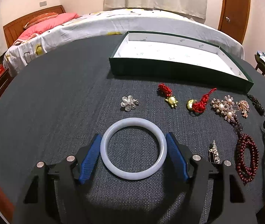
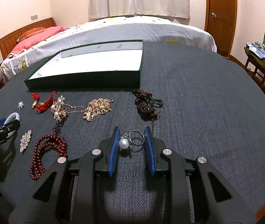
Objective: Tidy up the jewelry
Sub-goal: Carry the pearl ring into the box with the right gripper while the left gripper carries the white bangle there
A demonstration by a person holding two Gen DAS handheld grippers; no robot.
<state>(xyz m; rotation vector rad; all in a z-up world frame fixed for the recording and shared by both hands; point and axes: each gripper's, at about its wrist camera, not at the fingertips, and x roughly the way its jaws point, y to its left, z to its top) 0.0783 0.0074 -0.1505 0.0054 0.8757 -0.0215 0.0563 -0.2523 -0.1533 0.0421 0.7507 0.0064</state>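
Observation:
A pale jade bangle [image 1: 133, 148] lies flat on the dark cloth between the blue pads of my left gripper [image 1: 133, 137]. The pads sit at its sides; I cannot tell whether they press it. In the right wrist view my right gripper [image 2: 131, 133] is open around a pearl ring [image 2: 124, 143] and a silver ring [image 2: 136, 140] that lie on the cloth. The left gripper [image 2: 0, 128] and the bangle [image 2: 13, 117] show at the left edge there. A green box with white lining [image 1: 177, 70] stands open behind the jewelry; it also shows in the right wrist view [image 2: 83, 82].
Loose pieces lie in a row: a silver flower brooch [image 1: 129, 102], two red-tasselled gold charms [image 1: 169, 96], pearl brooches [image 1: 224, 108], a dark red bead string [image 1: 246, 158], a rhinestone clip [image 1: 214, 154], a gold chain heap [image 2: 97, 108], a dark cord bundle [image 2: 147, 105]. A bed stands beyond the table.

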